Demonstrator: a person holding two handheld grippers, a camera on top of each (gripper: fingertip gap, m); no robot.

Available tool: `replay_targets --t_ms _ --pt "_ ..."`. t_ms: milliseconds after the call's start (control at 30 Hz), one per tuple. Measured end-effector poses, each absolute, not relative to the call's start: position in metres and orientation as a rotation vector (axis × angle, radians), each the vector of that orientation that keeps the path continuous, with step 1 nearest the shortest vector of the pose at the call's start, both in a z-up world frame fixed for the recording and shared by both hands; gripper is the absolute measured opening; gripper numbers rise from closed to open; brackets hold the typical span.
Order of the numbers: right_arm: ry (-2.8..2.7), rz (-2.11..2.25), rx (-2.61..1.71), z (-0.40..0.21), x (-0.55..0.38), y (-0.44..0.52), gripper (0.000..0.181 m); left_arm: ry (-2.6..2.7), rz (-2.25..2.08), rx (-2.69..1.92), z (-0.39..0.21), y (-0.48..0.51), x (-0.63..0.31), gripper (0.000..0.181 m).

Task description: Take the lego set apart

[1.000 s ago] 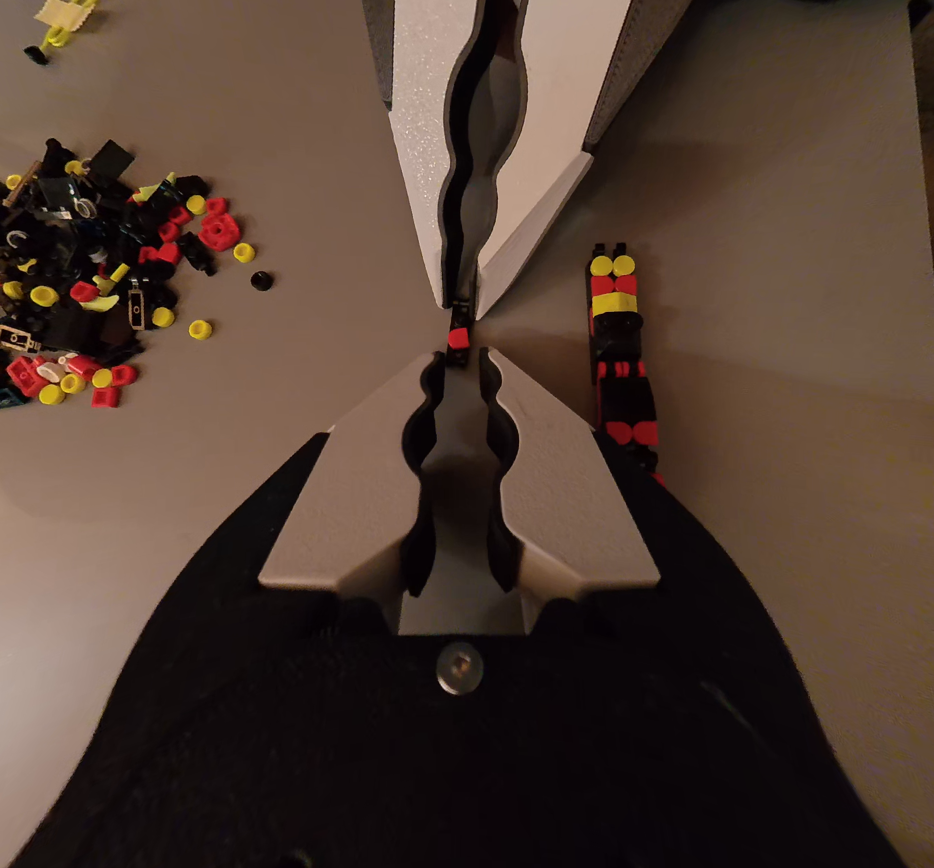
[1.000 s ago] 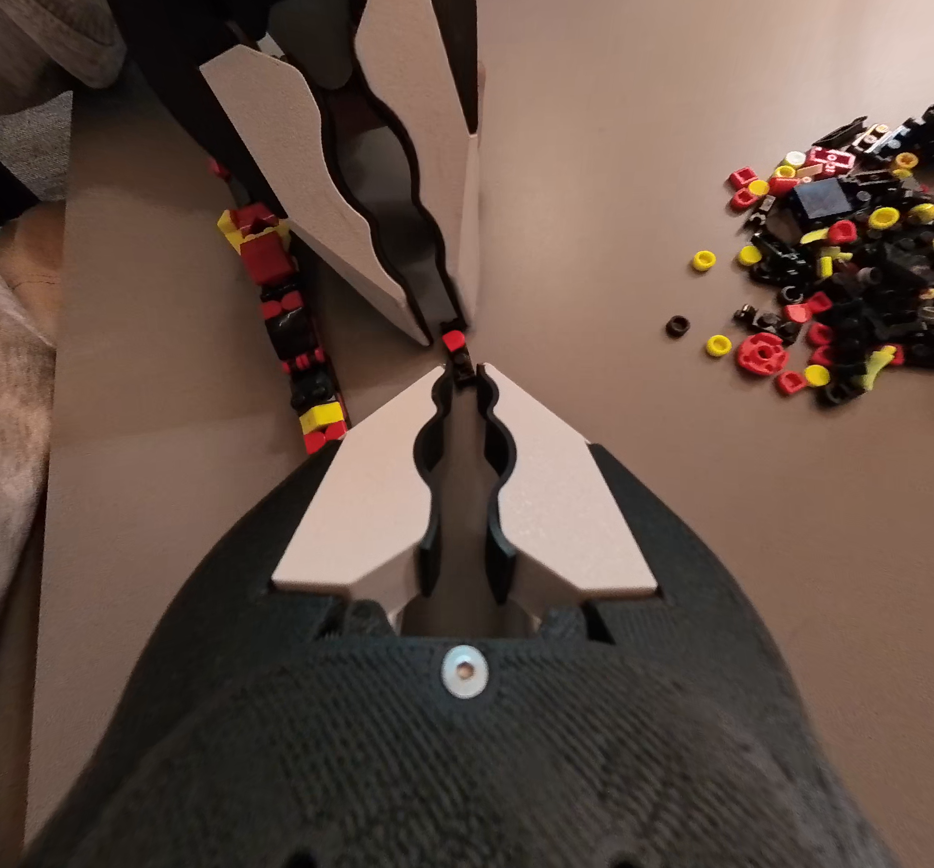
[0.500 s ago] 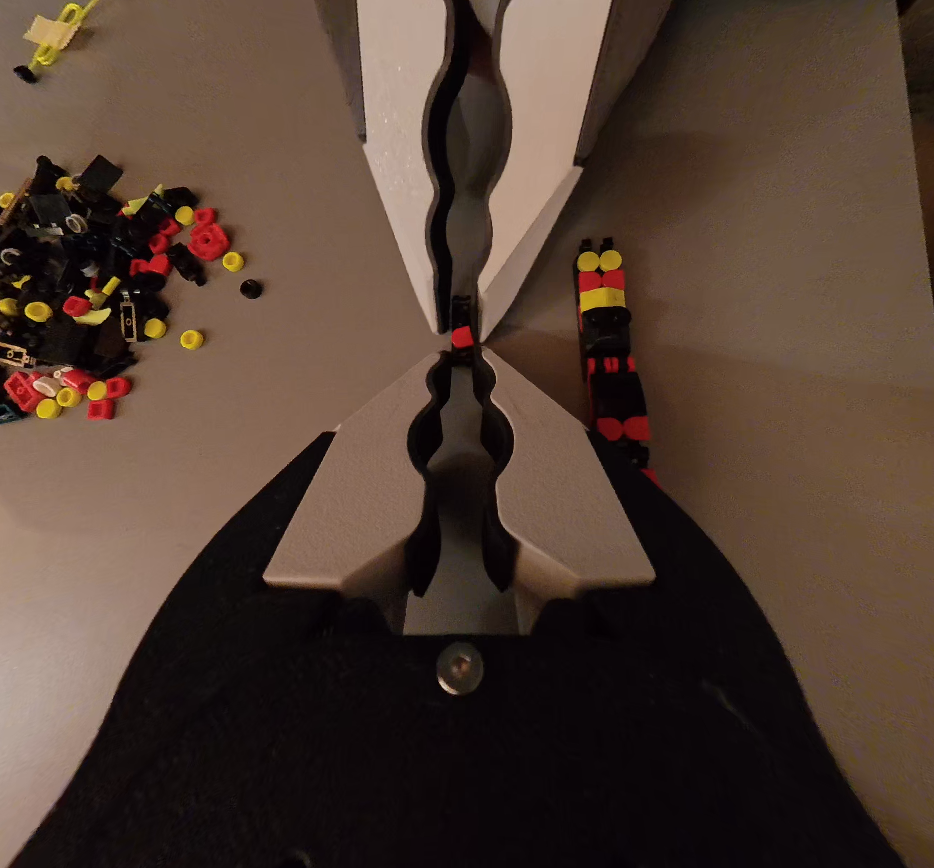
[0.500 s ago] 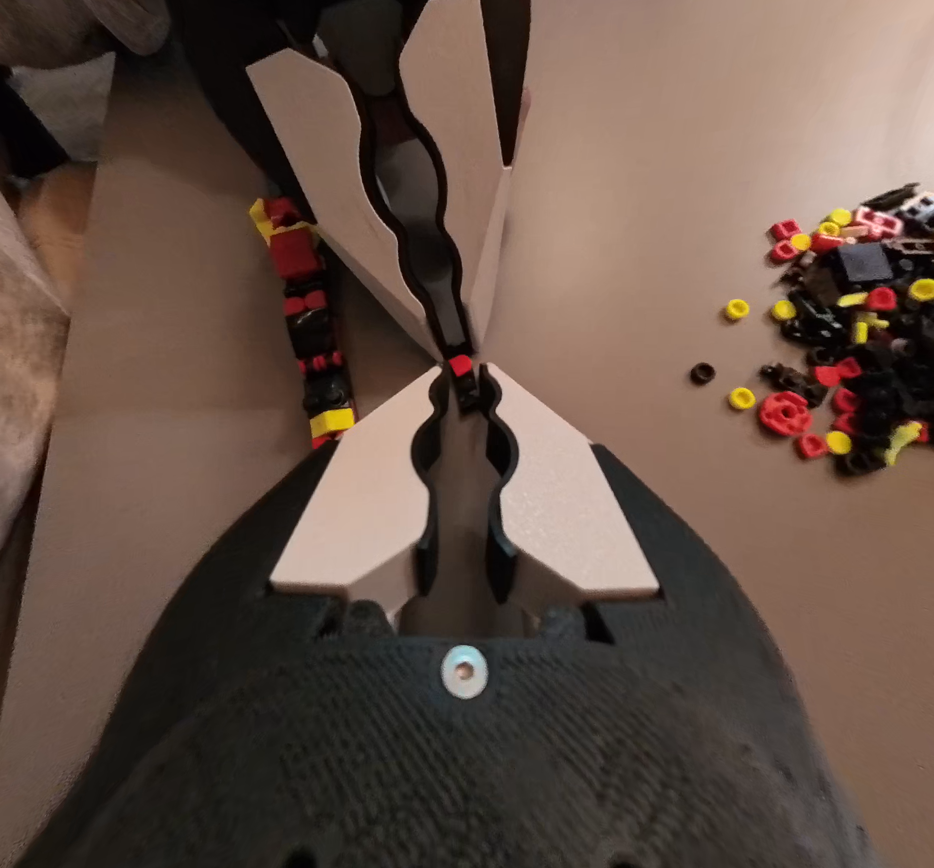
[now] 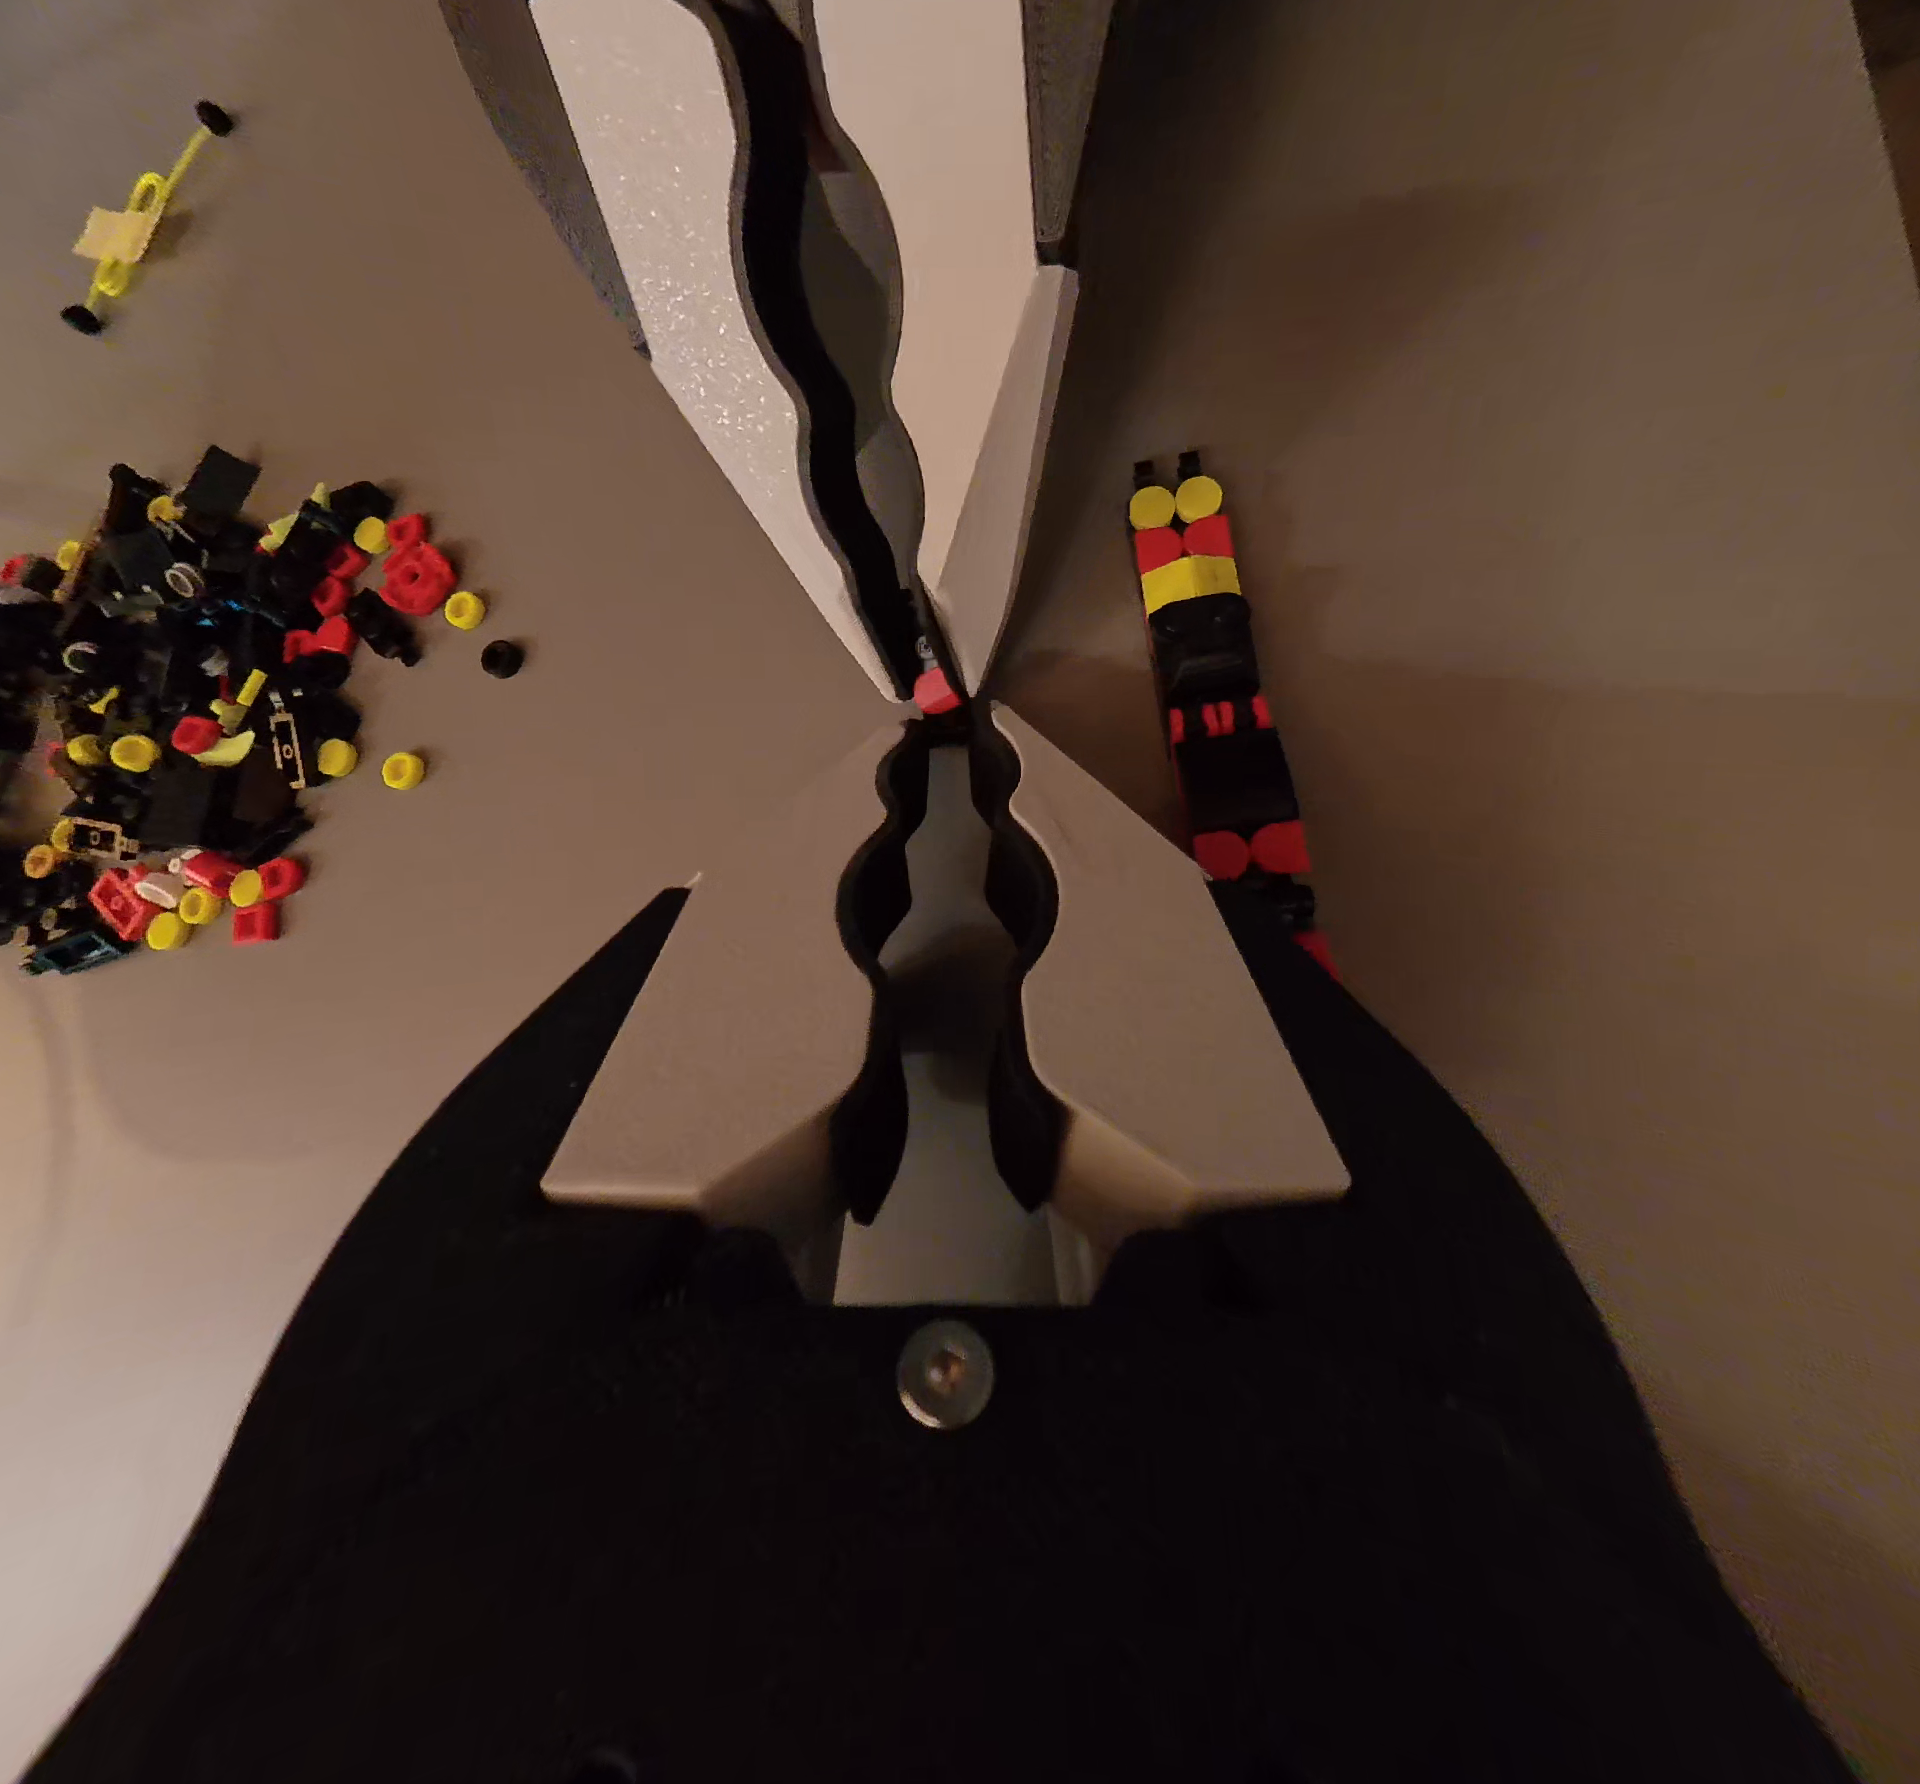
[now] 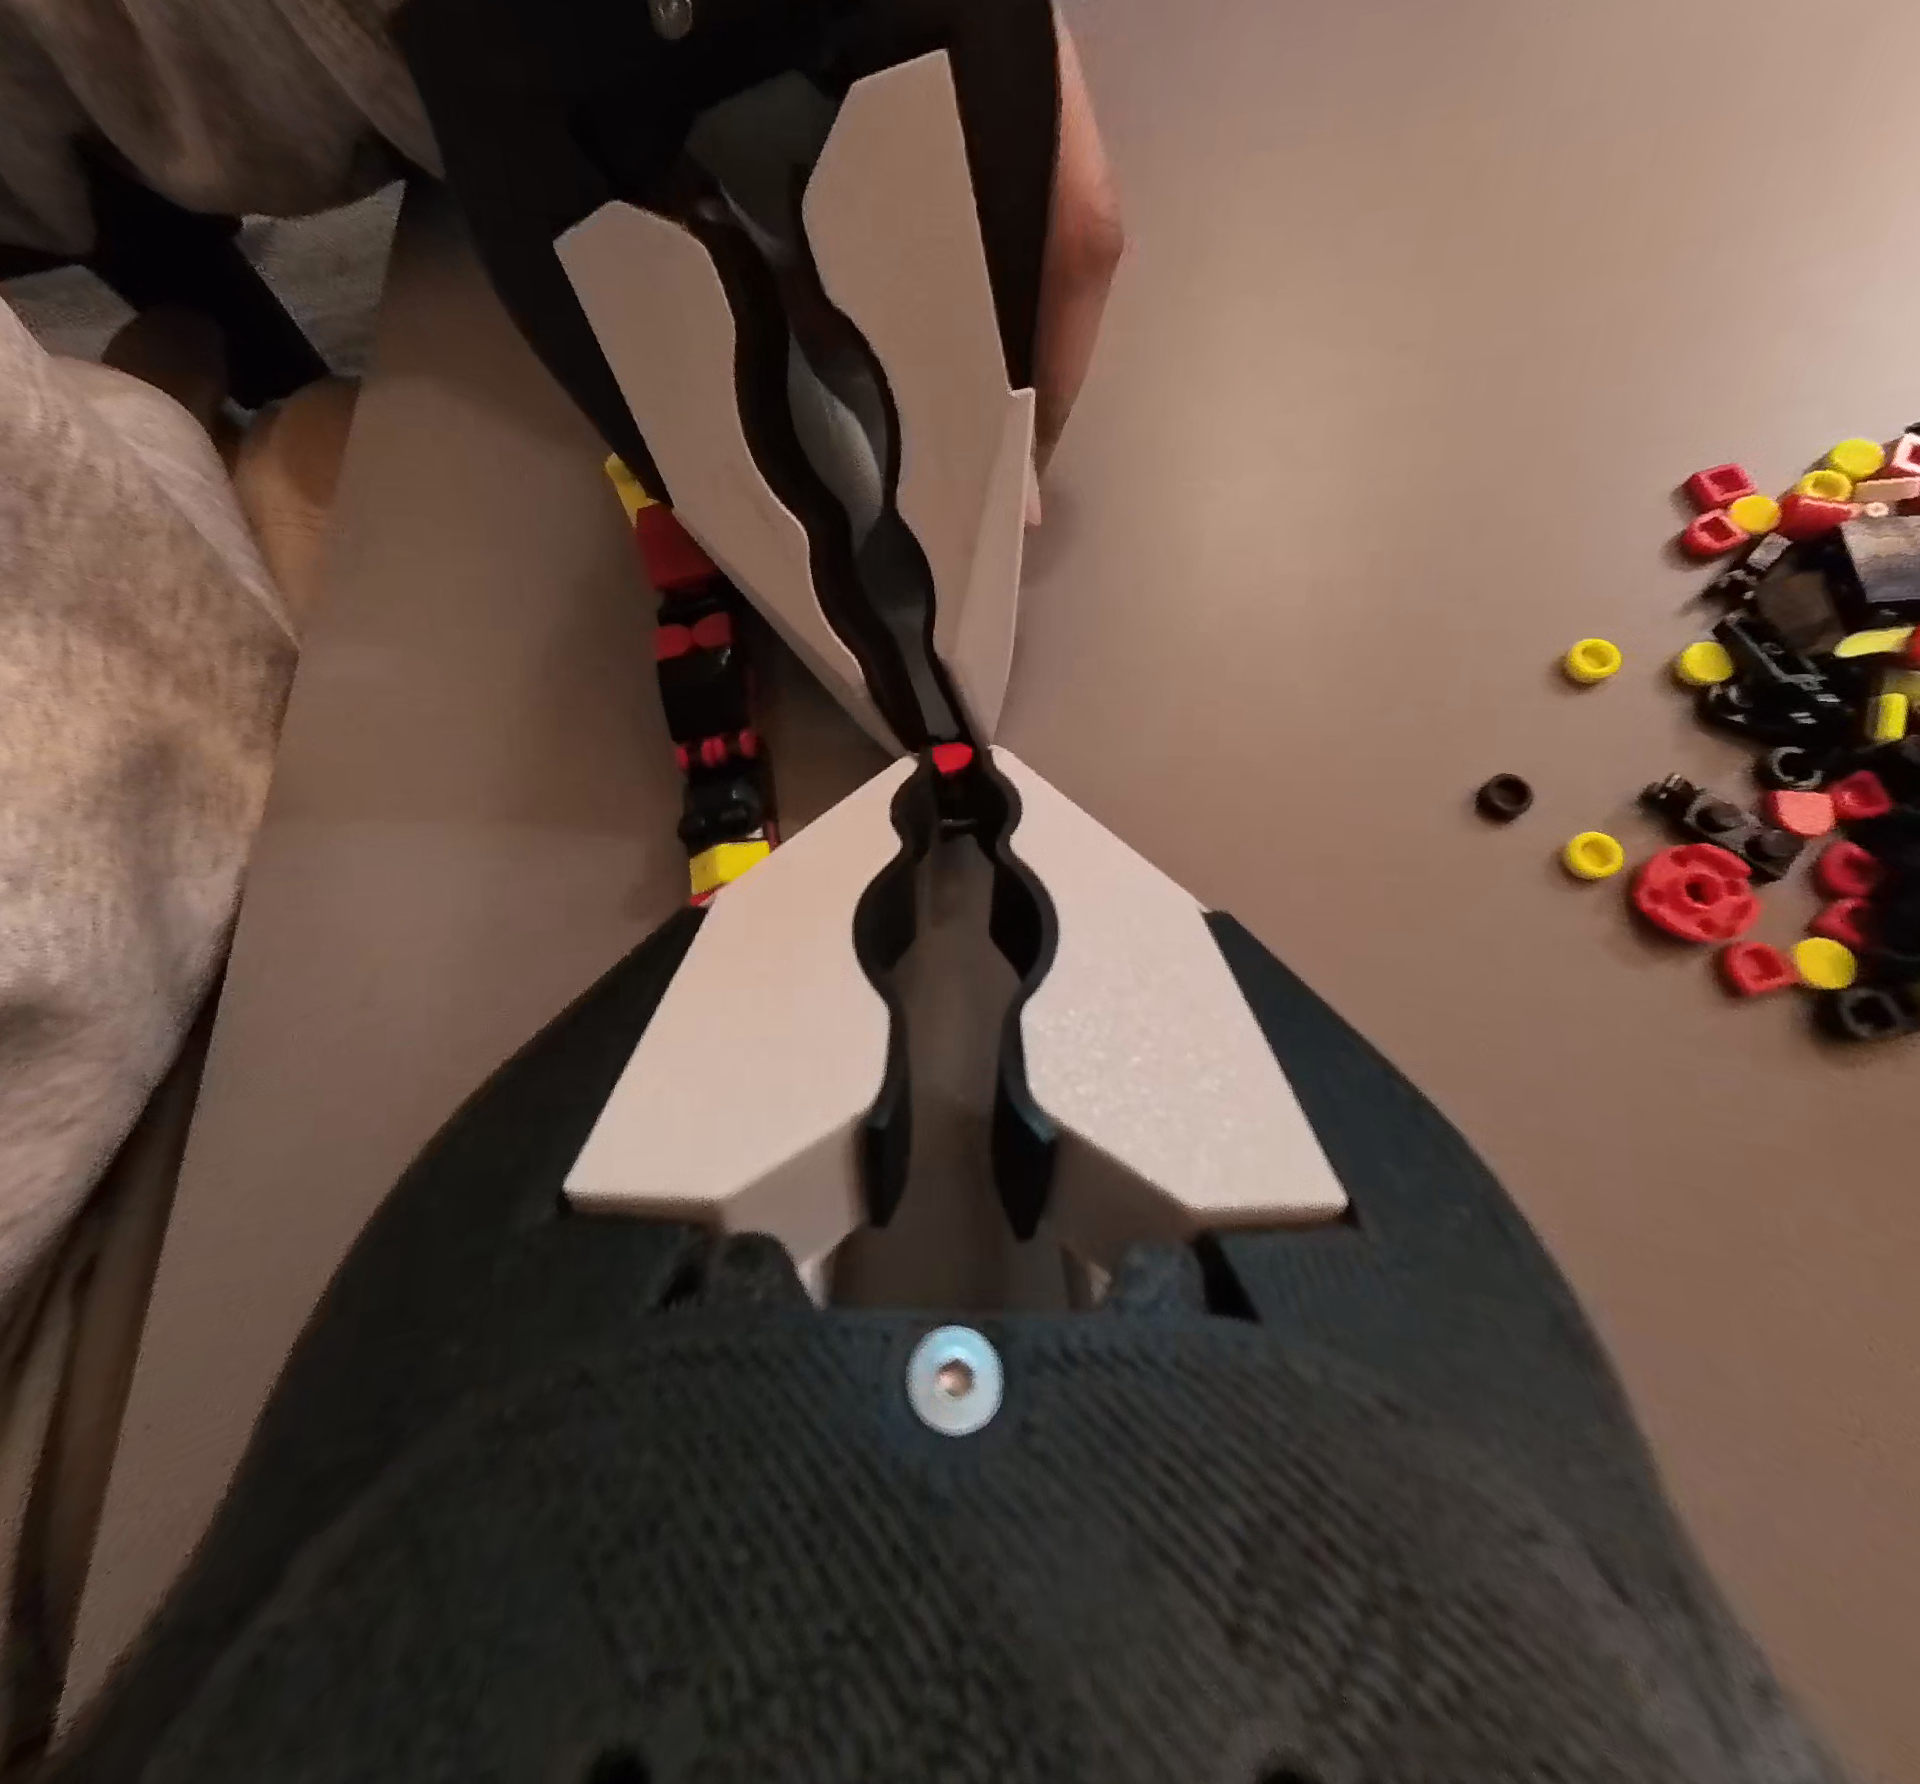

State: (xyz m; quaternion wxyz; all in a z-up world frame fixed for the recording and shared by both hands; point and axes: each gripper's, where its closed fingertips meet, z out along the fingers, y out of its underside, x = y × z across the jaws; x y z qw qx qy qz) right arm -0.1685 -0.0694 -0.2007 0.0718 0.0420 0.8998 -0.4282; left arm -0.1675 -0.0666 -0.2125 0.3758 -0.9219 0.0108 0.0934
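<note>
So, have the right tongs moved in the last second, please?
Yes. The right tongs slid down-frame along the strip, tip from beside its yellow bar to its red stripes.

Your loose brick pile (image 5: 177,706) runs off the frame edge; the left gripper (image 5: 943,732) covers the strip's (image 5: 1221,695) near end.

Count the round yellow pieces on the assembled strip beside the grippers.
2, side by side at the far end of the strip: left one, right one. The left gripper hides its near end, so more may be there.
</note>
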Motion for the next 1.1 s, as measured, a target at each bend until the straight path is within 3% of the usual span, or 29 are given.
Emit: replay_targets --t_ms 533,833,1100 --pt "2.651 -1.375 0.336 -0.192 -0.181 -0.077 0.004 0.076 0.388 -2.425 -0.212 -0.07 -0.176 0.011" --pt "2.348 -1.701 0.593 -0.152 -0.214 -0.064 0.005 0.028 0.359 -2.389 -0.212 -0.068 -0.175 0.011" --pt "2.95 -1.484 0.905 -0.193 -0.28 -0.046 0.006 -0.032 0.275 -2.357 -0.212 -0.067 -0.176 0.011"
